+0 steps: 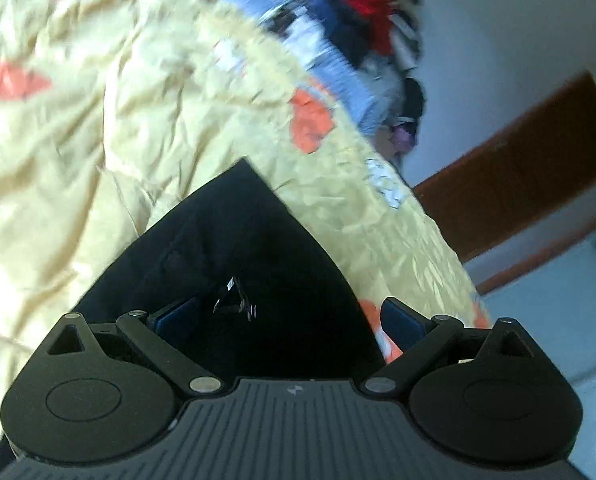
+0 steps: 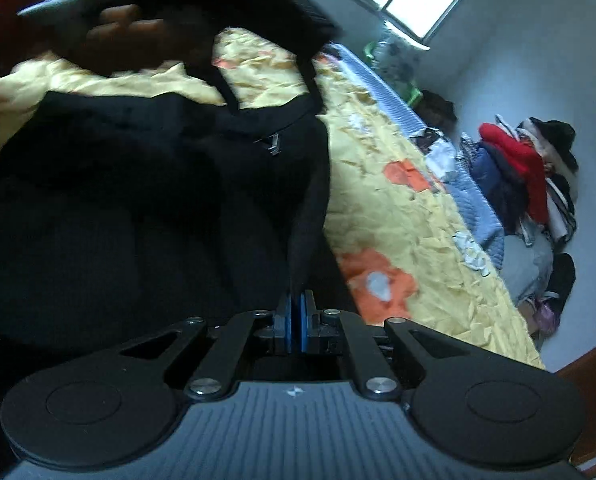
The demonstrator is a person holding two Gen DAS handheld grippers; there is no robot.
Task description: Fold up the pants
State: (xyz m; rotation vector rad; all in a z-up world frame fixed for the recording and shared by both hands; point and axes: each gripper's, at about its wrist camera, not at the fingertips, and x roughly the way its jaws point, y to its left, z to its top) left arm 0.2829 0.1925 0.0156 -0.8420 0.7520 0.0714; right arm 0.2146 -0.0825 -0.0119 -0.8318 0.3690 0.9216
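Setting: we see black pants (image 2: 137, 200) spread over a yellow quilt (image 2: 398, 208) with orange patches, on a bed; a heap of clothes (image 2: 526, 176) lies against the far wall
Right gripper (image 2: 296, 320): its blue pads are pressed together on a thin ridge of the dark cloth, which runs up and away from the jaws as a taut edge
Left gripper (image 1: 285, 316): its jaws stand wide apart, with nothing pinched; a corner of the pants (image 1: 237, 240) lies below and between the two blue pads, which do not touch it as far as we can tell
Person's hand (image 2: 125, 36): blurred at the top of the right wrist view, beside a raised part of the garment; we cannot tell what it holds
Blur: both views are smeared, so fine creases stay unread
Step in hand: we judge this an early fold, one edge taken and the second hold not yet made
Next move calls for: the left claw to settle on the corner and close, then both edges to be carried across together, kept level so the cloth lands flat
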